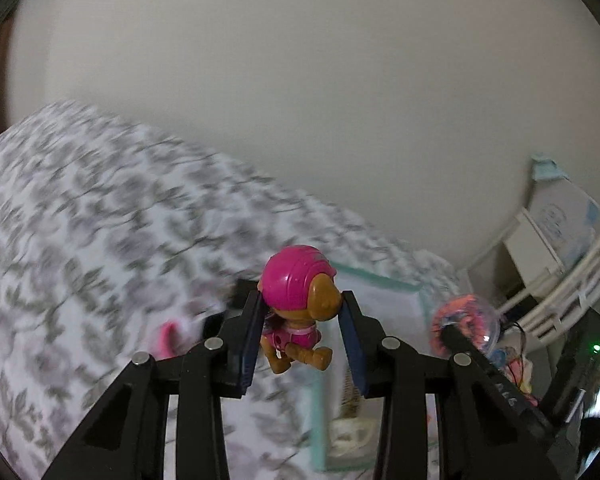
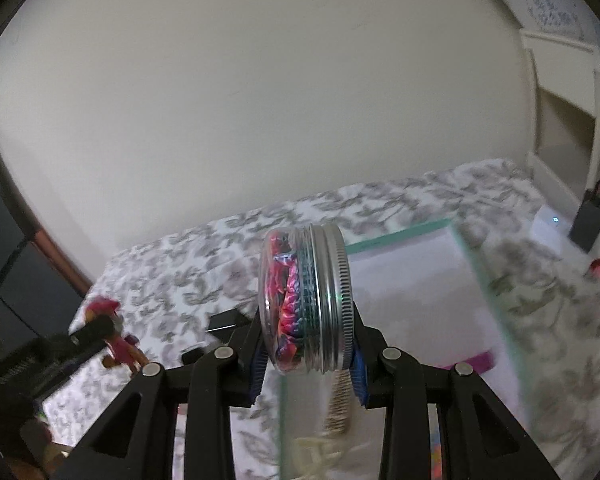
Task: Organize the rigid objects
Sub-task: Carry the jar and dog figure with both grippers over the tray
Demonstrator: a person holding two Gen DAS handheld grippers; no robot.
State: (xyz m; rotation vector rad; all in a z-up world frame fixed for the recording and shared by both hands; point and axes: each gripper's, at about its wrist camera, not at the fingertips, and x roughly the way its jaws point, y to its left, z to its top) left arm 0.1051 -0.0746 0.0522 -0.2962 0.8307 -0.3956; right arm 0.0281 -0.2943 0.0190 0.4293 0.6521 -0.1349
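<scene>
- Left gripper [image 1: 302,326] has the toy pup figure [image 1: 296,312] between its blue pads, brown body, bright pink helmet and pink vest. The left pad presses the helmet's side and the right pad meets the ear; the toy hangs clear of the bed.
- Below and behind the toy pup figure lies the grey leaf-print bedspread [image 1: 80,216], heavily blurred.
- Just behind the toy pup figure, on the bedspread, sits a shallow white box with a teal rim [image 1: 384,284]. Inside it, a pale mesh-like item shows, too blurred to name.
- To the right of the toy pup figure, the other tool carries a clear round jar [image 1: 466,326] of pink and orange bits.
- Far right of the toy pup figure: a white slatted rack [image 1: 572,288] against the wall.
- Right wrist view now: right gripper [image 2: 308,354] is clamped on the jar [image 2: 306,300], a low clear jar with a ribbed silver screw lid, lying on its side. One pad is on the clear base, the other on the lid.
- Inside the jar: crumpled red, pink and blue material.
- The jar rides above the teal-rimmed box [image 2: 404,240], whose white floor spreads behind and to its right.
- Left of the jar, the toy pup figure [image 2: 116,336] shows again in the black fingers of the left gripper [image 2: 100,330].
- Right of the jar, on a surface beyond the bedspread [image 2: 172,276], a small white device with a lit dot [image 2: 550,226].
</scene>
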